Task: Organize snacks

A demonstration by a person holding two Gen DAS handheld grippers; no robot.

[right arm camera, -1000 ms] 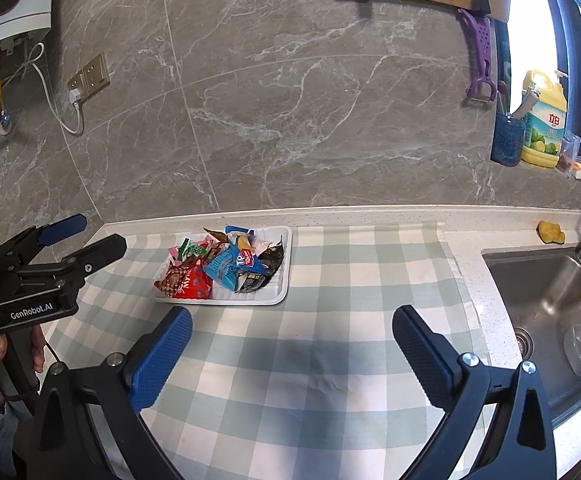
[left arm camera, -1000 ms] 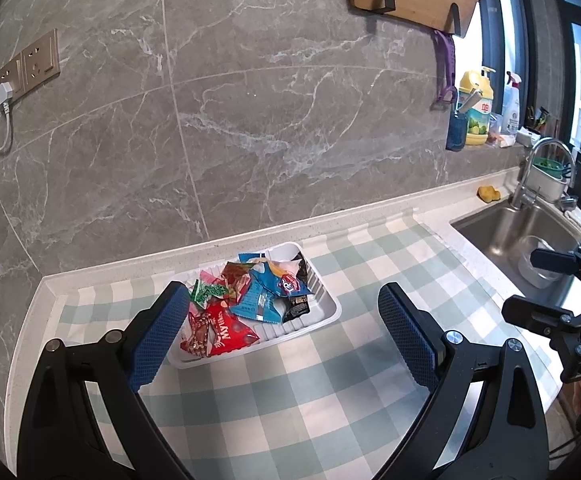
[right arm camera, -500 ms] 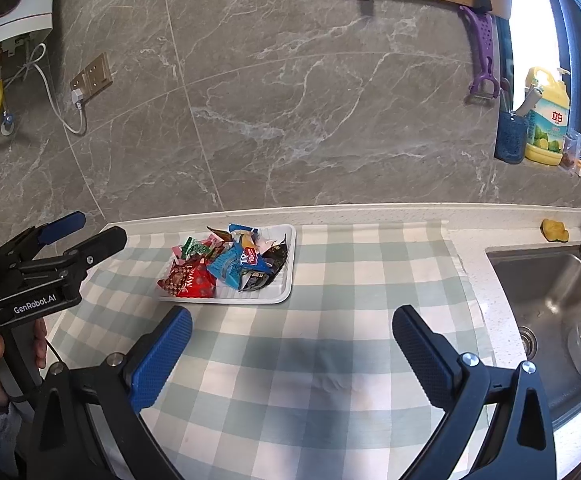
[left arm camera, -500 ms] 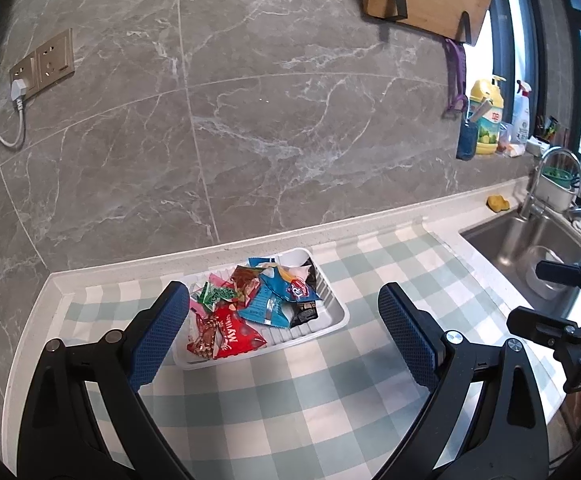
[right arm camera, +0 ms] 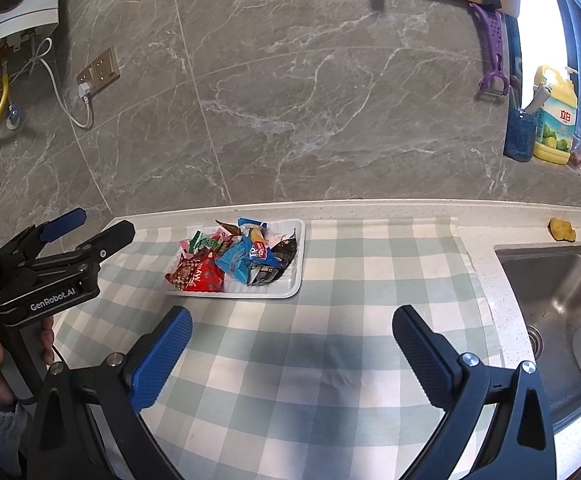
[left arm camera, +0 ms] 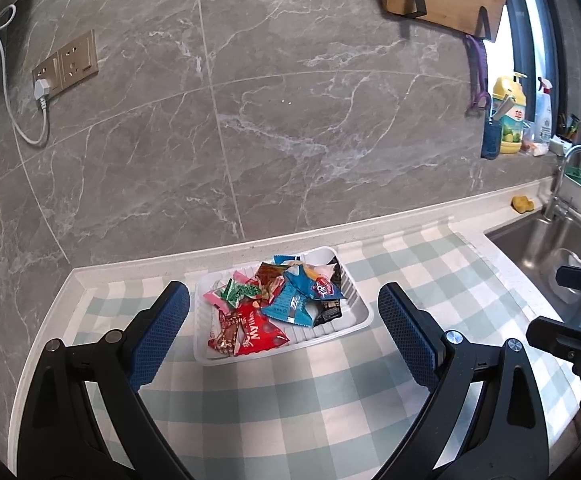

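A white tray (left arm camera: 360,314) heaped with snack packets (left arm camera: 280,300) sits on the checked cloth (left arm camera: 290,408) covering the desk. The left claw (left arm camera: 283,334) hangs wide apart above it, holding nothing. The right claw (left arm camera: 570,304) shows beside the sink (left arm camera: 562,240).

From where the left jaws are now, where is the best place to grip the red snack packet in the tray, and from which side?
Probably the near crimped edge of the red snack packet. It lies flat at the near-left corner of the white tray, on top and uncovered there; a blue packet overlaps its far side. Come from above on the near side with the left gripper, one jaw each face of that edge.
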